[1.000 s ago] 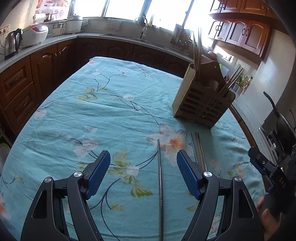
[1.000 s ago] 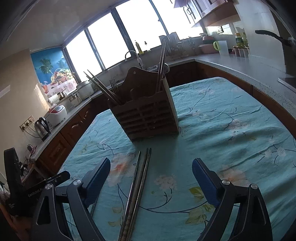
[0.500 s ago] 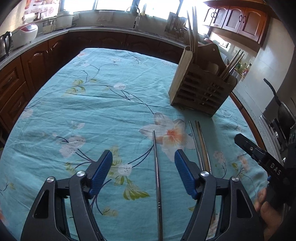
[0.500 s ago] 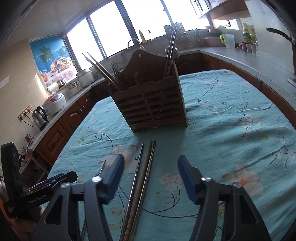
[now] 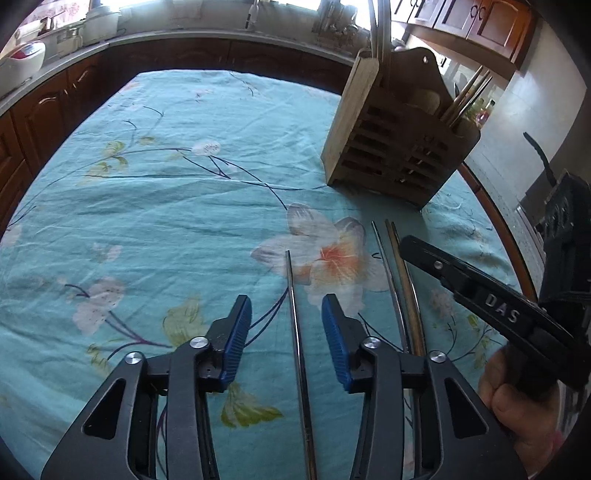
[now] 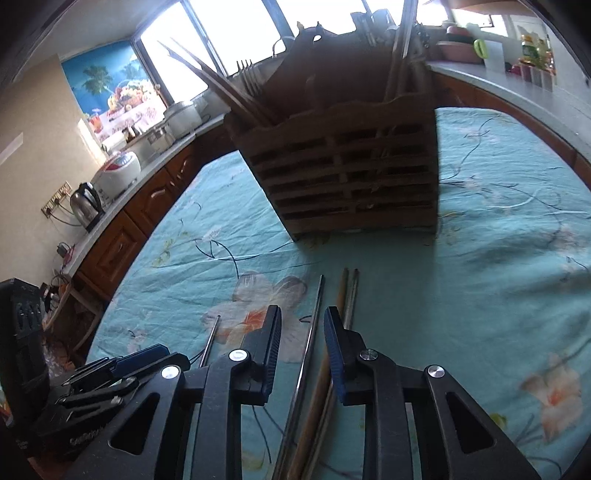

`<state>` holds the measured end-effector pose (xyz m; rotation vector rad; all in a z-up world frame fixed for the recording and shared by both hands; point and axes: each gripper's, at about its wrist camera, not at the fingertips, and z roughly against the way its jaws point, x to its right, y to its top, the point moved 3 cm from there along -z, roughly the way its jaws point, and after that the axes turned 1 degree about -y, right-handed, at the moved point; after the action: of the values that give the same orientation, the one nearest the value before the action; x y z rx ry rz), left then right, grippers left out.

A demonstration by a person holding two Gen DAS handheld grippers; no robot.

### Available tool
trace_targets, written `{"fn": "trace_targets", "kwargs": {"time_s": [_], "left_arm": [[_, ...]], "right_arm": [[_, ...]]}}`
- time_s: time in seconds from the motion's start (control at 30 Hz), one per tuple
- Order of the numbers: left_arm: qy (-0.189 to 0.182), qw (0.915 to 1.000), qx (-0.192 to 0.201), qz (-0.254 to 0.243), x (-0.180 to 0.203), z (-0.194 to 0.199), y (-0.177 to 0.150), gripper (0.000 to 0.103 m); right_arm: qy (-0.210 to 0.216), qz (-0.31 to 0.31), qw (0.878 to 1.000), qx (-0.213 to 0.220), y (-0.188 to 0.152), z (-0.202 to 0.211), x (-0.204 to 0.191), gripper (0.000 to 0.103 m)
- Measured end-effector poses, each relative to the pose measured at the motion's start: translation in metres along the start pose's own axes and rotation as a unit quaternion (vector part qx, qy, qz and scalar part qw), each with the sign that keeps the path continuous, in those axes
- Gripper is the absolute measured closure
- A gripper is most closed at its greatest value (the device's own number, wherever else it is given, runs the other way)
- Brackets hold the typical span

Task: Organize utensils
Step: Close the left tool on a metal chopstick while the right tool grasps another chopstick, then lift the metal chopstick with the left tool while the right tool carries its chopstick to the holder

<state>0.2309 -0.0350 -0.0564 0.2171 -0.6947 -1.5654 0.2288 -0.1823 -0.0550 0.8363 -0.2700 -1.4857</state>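
A teal floral tablecloth [image 5: 155, 206] fills the middle of both views. At the left edge of the right wrist view, a steel kettle [image 6: 85, 202] stands beside a white rice cooker [image 6: 117, 173] on the grey countertop [image 6: 155, 166]. Dark wooden cabinets [image 6: 125, 236] run beneath. A tropical poster [image 6: 110, 92] hangs upper left, beside bright windows [image 6: 236, 33].

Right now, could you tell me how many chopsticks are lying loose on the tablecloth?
4. A single metal chopstick lies between the left gripper's fingers. Three lie together to its right: one metal between the right gripper's fingers, one wooden, another metal.
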Motion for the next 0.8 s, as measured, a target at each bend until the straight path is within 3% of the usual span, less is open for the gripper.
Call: {"fn": "trace_targets", "kwargs": {"time_s": [0.27,0.43,0.47,0.6,0.8], "left_arm": [[0.004,0.9997,-0.018,-0.014,0.005,-0.019,0.005,0.075],[0.025,0.9988,-0.015,-0.04,0.009,-0.025,0.007,0.098],[0.025,0.9987,-0.014,-0.042,0.01,-0.025,0.008,0.098],[0.024,0.9985,-0.013,-0.047,0.01,-0.025,0.008,0.099],[-0.004,0.9997,0.001,-0.022,0.005,-0.007,0.009,0.099]], "right_arm": [[-0.02,0.022,0.999,-0.04,0.003,-0.033,-0.002,0.083],[-0.045,0.063,0.996,-0.039,0.006,-0.038,-0.01,0.088],[-0.057,0.076,0.995,-0.037,0.005,-0.038,-0.012,0.095],[-0.06,0.077,0.995,-0.034,0.005,-0.037,-0.011,0.096],[-0.022,0.037,0.999,-0.032,0.003,-0.023,-0.007,0.098]]}}
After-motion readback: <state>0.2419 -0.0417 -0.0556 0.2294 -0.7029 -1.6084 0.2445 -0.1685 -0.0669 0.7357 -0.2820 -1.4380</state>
